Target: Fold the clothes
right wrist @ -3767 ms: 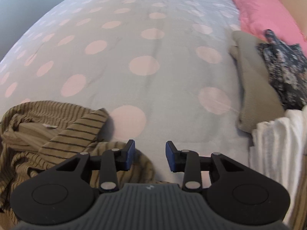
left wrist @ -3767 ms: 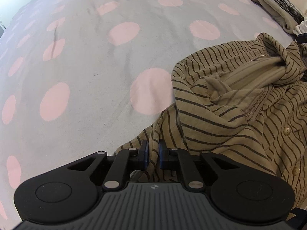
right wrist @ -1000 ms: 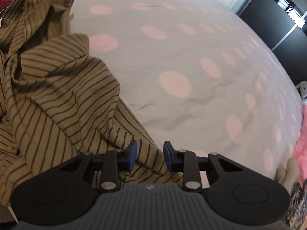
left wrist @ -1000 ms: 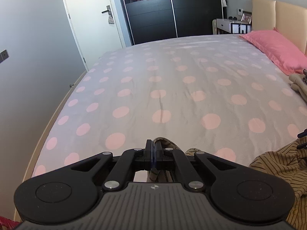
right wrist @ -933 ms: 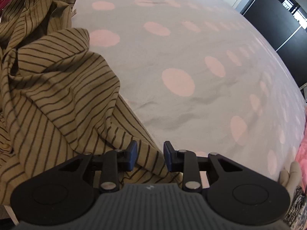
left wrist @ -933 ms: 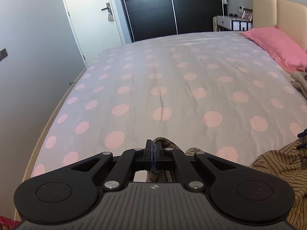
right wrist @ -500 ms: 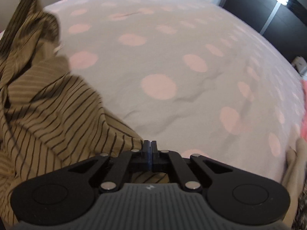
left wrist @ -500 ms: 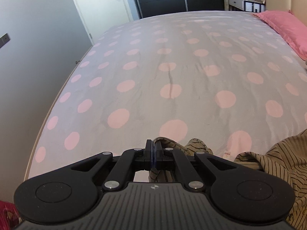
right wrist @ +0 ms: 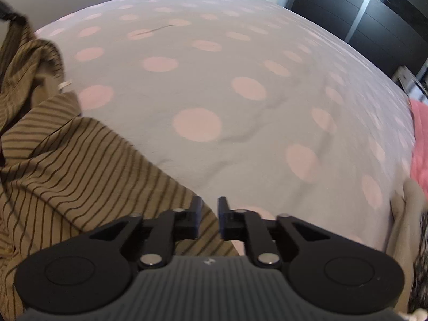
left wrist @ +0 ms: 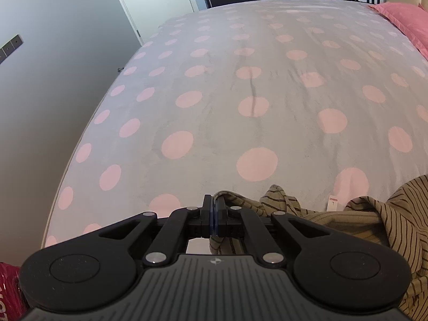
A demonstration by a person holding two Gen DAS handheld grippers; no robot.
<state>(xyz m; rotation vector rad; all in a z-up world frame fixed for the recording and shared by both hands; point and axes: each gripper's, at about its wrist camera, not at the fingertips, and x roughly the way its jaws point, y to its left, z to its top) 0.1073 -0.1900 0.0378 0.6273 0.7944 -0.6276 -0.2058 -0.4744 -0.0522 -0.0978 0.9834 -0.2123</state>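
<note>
Left claw point(left wrist: 214, 218) clamped on the striped shirt point(left wrist: 396, 222), right claw point(right wrist: 208, 218) apart over the bed point(right wrist: 240, 53).

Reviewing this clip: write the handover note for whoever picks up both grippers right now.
Left gripper: shut on an edge of the striped shirt, holding it up off the bed.
Right gripper: open, nothing between its fingers, hovering over the shirt's lower edge.
Shirt: bunched and crumpled at the near side of the polka-dot bedspread; its white tag is showing.
Other clothes sit at the far right, near the pink pillow.
Done: no fold visible yet.
Left: take a second edge with the right gripper, spread the shirt flat, then fold.
</note>
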